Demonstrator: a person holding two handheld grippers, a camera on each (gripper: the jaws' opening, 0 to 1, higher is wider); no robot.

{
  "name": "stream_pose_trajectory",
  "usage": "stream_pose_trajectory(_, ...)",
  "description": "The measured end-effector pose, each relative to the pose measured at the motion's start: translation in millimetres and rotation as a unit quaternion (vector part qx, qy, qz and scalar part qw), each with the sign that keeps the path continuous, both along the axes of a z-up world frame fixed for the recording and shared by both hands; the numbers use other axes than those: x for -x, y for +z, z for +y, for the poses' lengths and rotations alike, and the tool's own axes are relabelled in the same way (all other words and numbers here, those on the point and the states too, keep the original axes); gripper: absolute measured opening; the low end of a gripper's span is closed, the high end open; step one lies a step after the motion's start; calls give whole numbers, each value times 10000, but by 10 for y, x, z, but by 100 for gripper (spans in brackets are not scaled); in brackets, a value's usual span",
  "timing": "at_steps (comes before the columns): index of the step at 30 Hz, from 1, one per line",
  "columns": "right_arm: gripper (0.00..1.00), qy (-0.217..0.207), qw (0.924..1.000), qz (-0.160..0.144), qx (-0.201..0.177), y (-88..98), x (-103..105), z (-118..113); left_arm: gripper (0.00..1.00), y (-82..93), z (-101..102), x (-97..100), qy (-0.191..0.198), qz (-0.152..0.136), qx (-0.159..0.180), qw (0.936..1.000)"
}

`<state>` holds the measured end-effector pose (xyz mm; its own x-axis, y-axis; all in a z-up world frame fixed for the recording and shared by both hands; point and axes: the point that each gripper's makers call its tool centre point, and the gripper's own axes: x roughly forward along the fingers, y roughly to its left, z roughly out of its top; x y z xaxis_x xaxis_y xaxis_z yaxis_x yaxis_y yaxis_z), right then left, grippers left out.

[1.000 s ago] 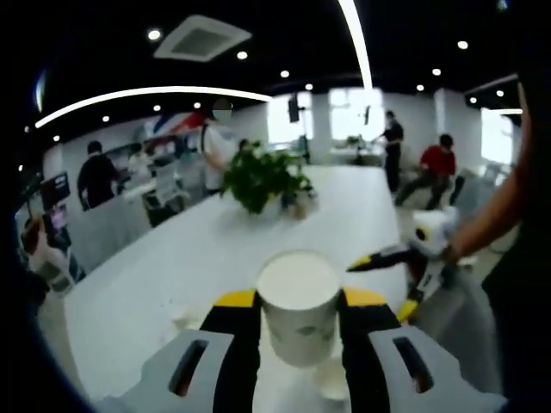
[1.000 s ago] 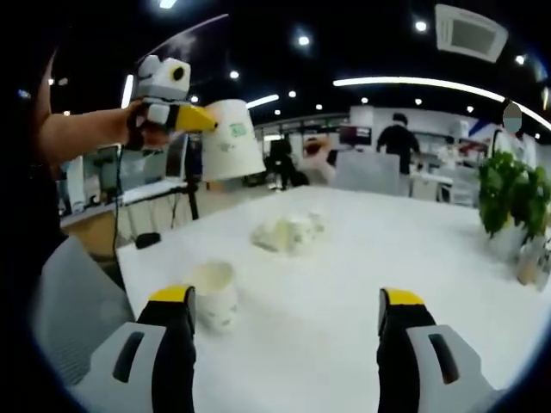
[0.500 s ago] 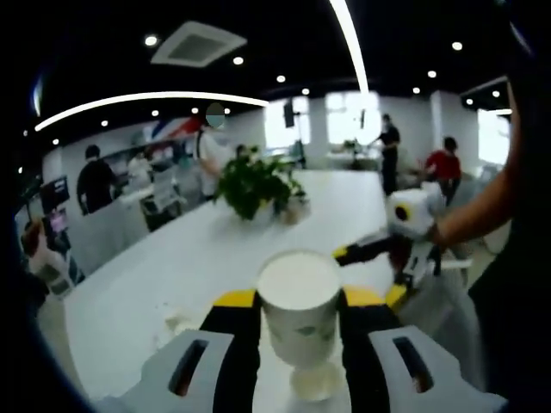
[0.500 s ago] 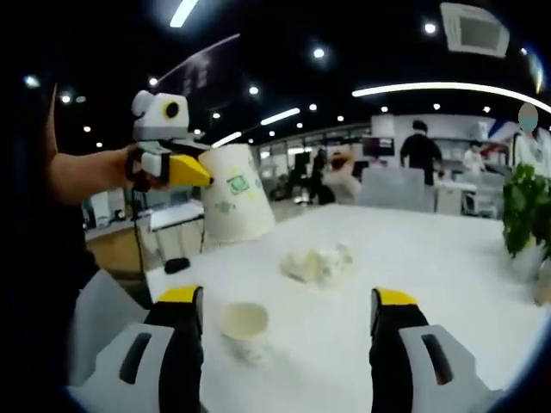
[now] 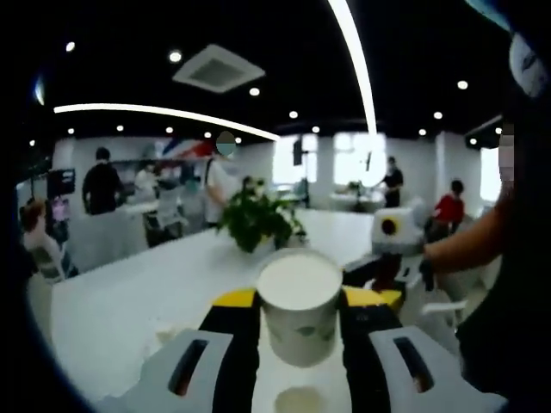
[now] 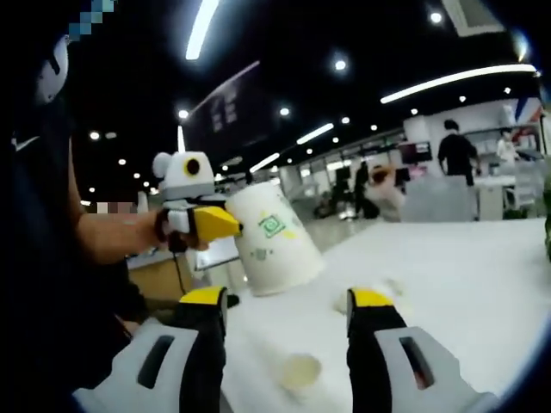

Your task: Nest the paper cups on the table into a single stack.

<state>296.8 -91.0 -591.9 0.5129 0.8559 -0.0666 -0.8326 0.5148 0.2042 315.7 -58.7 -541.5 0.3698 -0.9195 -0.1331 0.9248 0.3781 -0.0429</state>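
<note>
In the left gripper view my left hand-held gripper (image 5: 297,311) was clenched on a white paper cup (image 5: 299,305), yellow tips pressed to either side of its wall, open mouth toward the camera. A second cup (image 5: 299,400) stood on the white surface (image 5: 129,297) directly below it, between the jaws at the bottom of the picture. Half a second earlier that lower cup sat nearly against the held cup's base; now a clear gap showed between them, though both cameras had moved, so I could not say which of them shifted.

In the right gripper view my right hand-held gripper (image 6: 286,303) was released, jaws spread with nothing between them but the standing cup (image 6: 300,372) on the surface beyond. The left hand-held gripper (image 6: 202,222) came in from the left with the held cup (image 6: 272,239) tilted, base down toward the surface. It looked larger and nearer the right jaws than a moment before. A pale lump (image 6: 380,293) lay on the surface just behind the right jaw tip; it was too blurred to tell whether it was more cups.

Back in the left gripper view, the right hand-held gripper (image 5: 385,271) sat close beside the held cup, nearer than earlier, and a potted plant (image 5: 256,222) stood farther along the surface.
</note>
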Motion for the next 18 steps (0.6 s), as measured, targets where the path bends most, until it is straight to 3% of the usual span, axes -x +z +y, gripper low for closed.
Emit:
stream_pose_trajectory(3, 42, 373, 9987, 149, -329, 135, 125, 106, 35, -18, 42, 34, -27, 35, 72, 10000)
stream_pose_trajectory(5, 40, 471, 9980, 212, -375, 169, 139, 125, 35, 46, 61, 116, -189, 155, 383, 9990)
stream_pose_trajectory(9, 30, 759, 9957, 288, -446, 219, 240, 162, 35, 96, 166, 198, -350, 260, 604, 9972)
stream_pose_trajectory(13, 27, 953, 9933, 351, -558, 270, 310, 183, 35, 61, 222, 255, -494, 292, 509, 9971)
stream_pose_trajectory(18, 26, 1061, 9912, 384, -696, 323, 349, 202, 35, -123, 299, 334, -690, 418, 110, 9967)
